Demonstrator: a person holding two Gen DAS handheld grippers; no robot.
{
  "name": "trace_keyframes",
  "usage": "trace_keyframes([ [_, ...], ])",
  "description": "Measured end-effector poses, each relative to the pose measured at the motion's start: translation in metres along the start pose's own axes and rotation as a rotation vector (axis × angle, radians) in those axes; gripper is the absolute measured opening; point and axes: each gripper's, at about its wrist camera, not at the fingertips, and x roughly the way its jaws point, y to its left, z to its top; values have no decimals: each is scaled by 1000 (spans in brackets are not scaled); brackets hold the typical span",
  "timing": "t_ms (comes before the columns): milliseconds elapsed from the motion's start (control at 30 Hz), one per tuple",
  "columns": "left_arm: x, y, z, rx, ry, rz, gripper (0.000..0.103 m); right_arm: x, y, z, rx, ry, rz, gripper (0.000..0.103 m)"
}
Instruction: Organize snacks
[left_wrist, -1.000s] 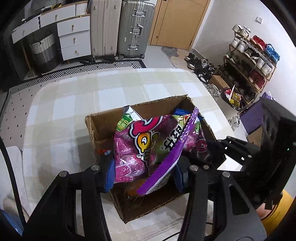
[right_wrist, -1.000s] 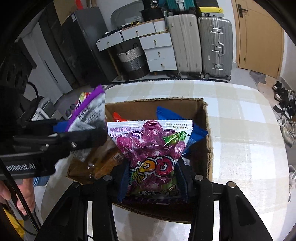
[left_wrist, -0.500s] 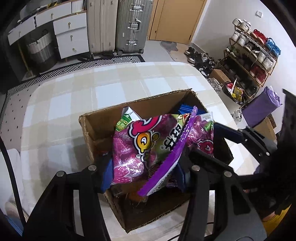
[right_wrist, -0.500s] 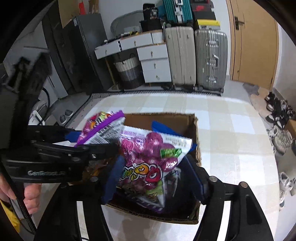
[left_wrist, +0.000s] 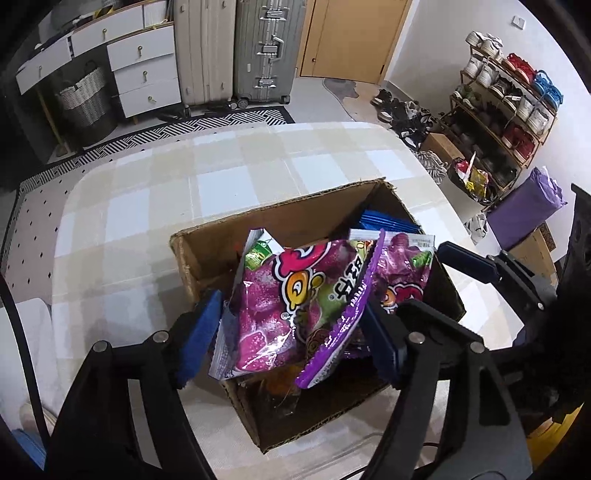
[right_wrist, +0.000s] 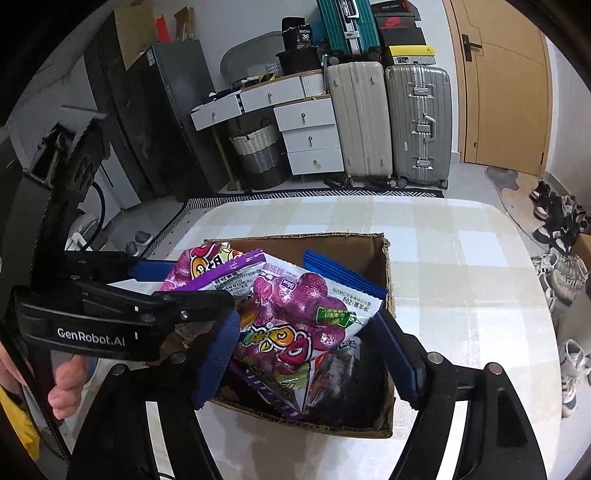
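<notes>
Jaws of both grippers are opening, spread beside two purple candy bags (left_wrist: 273, 306) propped in the brown cardboard box (left_wrist: 207, 251); they might topple outside.

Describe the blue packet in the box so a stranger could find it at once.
Start at the open brown cardboard box on the pale checked tablecloth. Look into its far corner, behind the two shiny purple grape-candy bags. There a flat blue foil packet stands on edge against the wall: the only plain blue wrapper, with no cartoon print.
</notes>
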Motion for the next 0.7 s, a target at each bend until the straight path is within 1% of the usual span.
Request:
trace_keyframes([
  [300,-4,9,-4,-29,-1,-4,74,0,0,-1,-2,2,-2,76],
  [400,-2,12,-7,-38,10,-6,74,0,1,-2,-2,6,-1,76],
  [500,-3,16,-13,-50,-2,-6,74,0,1,-3,-4,5,2,76],
  [567,-3,17,-14,-59,-7,-13,76,0,3,-3,-9,8,2,76],
  [700,-7,16,-13,-63,-9,-22,76,1,6,-7,-20,16,1,76],
])
